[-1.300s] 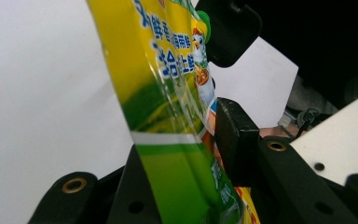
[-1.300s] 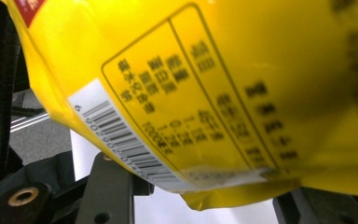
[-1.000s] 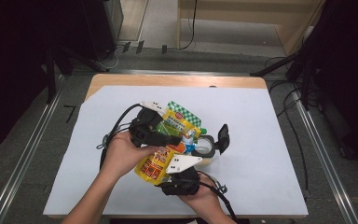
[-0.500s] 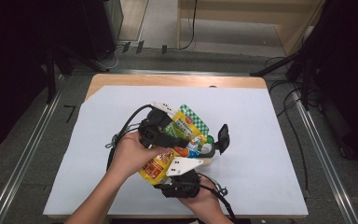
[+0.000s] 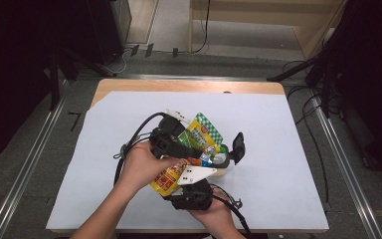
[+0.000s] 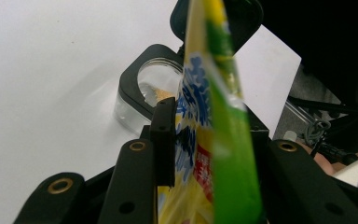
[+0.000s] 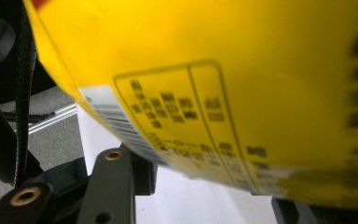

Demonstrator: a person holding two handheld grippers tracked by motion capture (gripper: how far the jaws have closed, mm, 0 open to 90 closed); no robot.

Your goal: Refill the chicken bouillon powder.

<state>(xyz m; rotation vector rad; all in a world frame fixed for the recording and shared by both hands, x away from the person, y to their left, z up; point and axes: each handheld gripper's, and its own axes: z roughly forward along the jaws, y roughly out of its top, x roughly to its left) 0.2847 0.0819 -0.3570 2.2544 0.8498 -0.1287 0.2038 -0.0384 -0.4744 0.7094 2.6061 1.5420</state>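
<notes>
Both claws hold 1 yellow snack pouch [image 5: 189, 154] over a clear container [image 5: 220, 158] with a black rim, whose hinged lid [image 5: 238, 145] stands open, near the middle of the table [image 5: 288, 149], slightly toward its near edge. The step in hand looks like tipping the pouch's contents into that container.

In the left gripper view the left claw [image 6: 209, 135] has the pouch's upper, green-trimmed end [image 6: 223, 93] between its jaws, seen edge-on. Its jaws have just been opening a little with the pouch between them, so the hold reads as loosened; I cannot tell whether the pads press on the foil now. The container [image 6: 149, 88] sits just past the jaws, with some pale crumbs inside.

In the right gripper view the right claw [image 7: 200, 182] sits under the pouch's printed back [image 7: 223, 93], with 1 jaw at each side of the bag's lower end; it appears to be grasping the pouch there, though the contact itself is hidden.

The next move probably calls for keeping the pouch mouth over the container opening and raising the lower end, so the contents slide in rather than spill onto the white table cover.
</notes>
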